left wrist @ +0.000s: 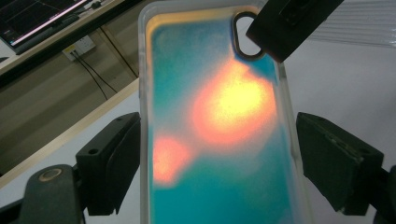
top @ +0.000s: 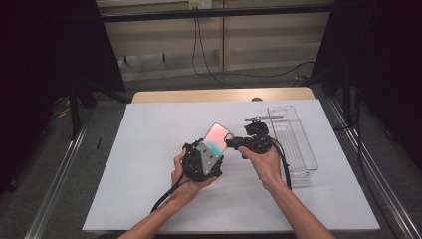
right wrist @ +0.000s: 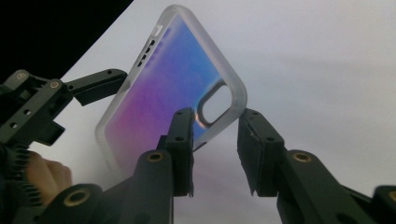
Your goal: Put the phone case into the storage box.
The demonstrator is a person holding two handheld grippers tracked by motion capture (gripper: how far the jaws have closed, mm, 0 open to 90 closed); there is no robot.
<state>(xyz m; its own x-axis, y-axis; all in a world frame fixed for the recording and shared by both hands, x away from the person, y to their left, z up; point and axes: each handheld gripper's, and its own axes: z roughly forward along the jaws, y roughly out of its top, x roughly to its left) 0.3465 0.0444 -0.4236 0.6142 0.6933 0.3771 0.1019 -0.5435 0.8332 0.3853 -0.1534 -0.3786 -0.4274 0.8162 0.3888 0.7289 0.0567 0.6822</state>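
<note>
While left tool (top: 203, 160) clamps phone case (top: 217, 139) mid-worktop, right tool (top: 234, 143) jaws straddle its camera corner, contact unclear

We lose the lower end of the phone case (left wrist: 219, 121) past the bottom edge in the left gripper view. In the right gripper view, the near jaw covers part of its long edge. From the high view, the left gripper (top: 203, 162) hides the case's lower half, and contact at the pads is too small to judge.
</note>
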